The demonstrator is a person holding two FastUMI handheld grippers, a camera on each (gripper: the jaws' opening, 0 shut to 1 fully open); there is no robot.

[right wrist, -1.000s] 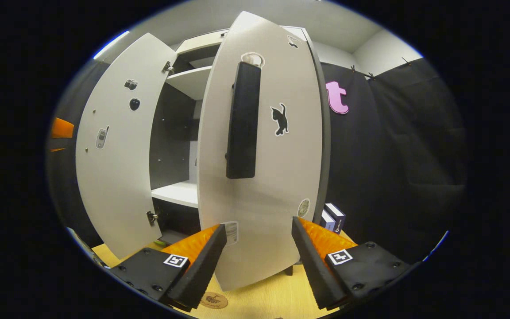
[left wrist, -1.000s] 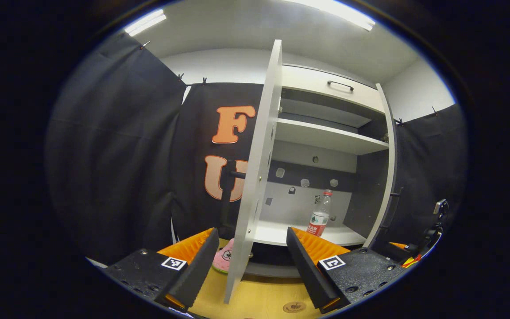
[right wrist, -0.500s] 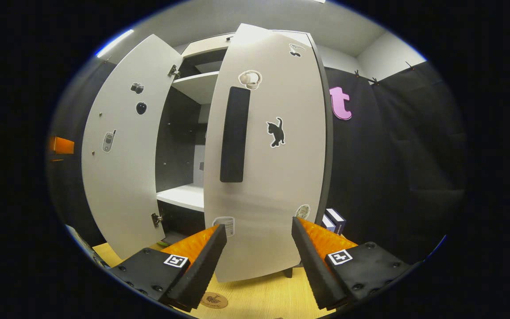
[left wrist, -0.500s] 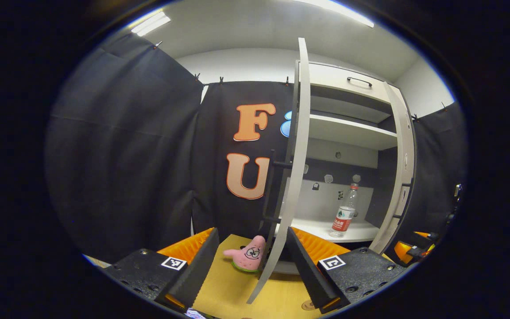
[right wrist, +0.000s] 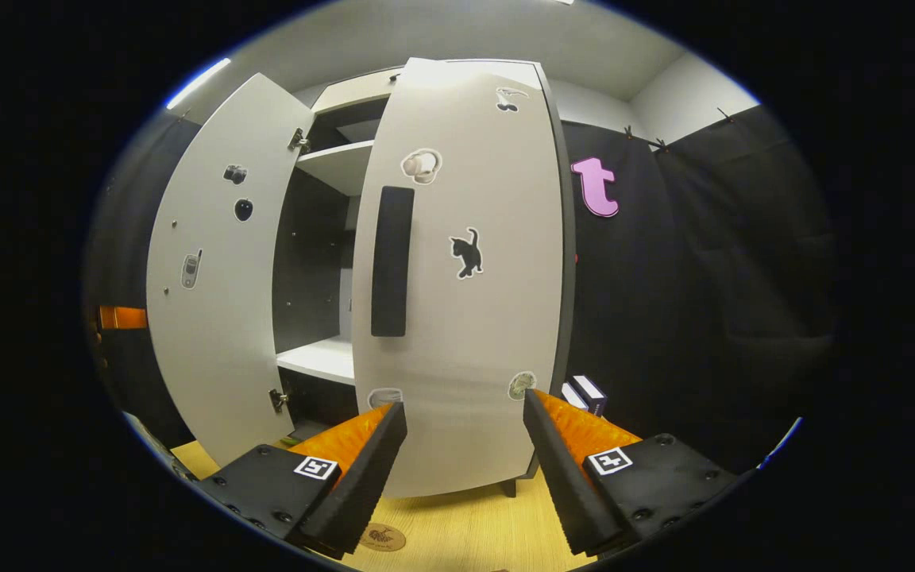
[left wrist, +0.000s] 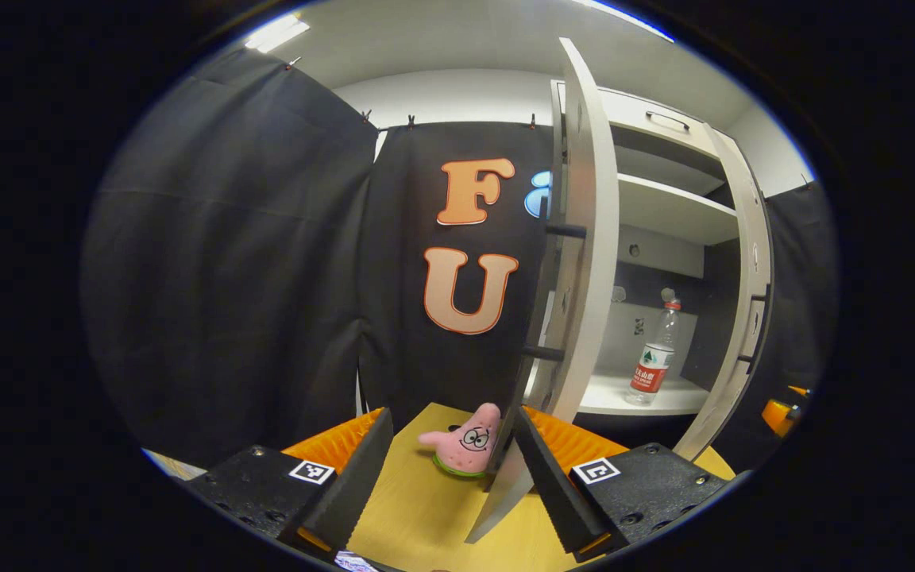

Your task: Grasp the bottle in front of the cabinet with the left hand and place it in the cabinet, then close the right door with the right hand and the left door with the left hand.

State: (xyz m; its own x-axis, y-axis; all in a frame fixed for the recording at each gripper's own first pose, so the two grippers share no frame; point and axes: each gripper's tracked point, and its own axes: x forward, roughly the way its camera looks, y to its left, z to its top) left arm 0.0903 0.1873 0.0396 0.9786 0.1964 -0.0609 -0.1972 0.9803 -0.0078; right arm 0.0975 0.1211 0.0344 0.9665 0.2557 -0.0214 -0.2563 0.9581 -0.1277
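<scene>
The clear bottle with a red label stands upright on the white cabinet's lower shelf. The left door stands open, seen edge-on, with its black handle on the outer side. My left gripper is open and holds nothing; its right finger sits just by the door's lower edge. In the right gripper view the right door with its black handle is swung most of the way to the cabinet. My right gripper is open, close in front of that door. The left door shows wide open.
A pink starfish plush lies on the yellow wooden table beside the left door's foot. Small boxes stand right of the cabinet. A round wooden coaster lies near the table's front. An upper shelf spans the cabinet.
The right door has swung further toward the cabinet. My left gripper has moved round to the left door's outer side, so the door's edge now sits right of centre. Both stay open.
</scene>
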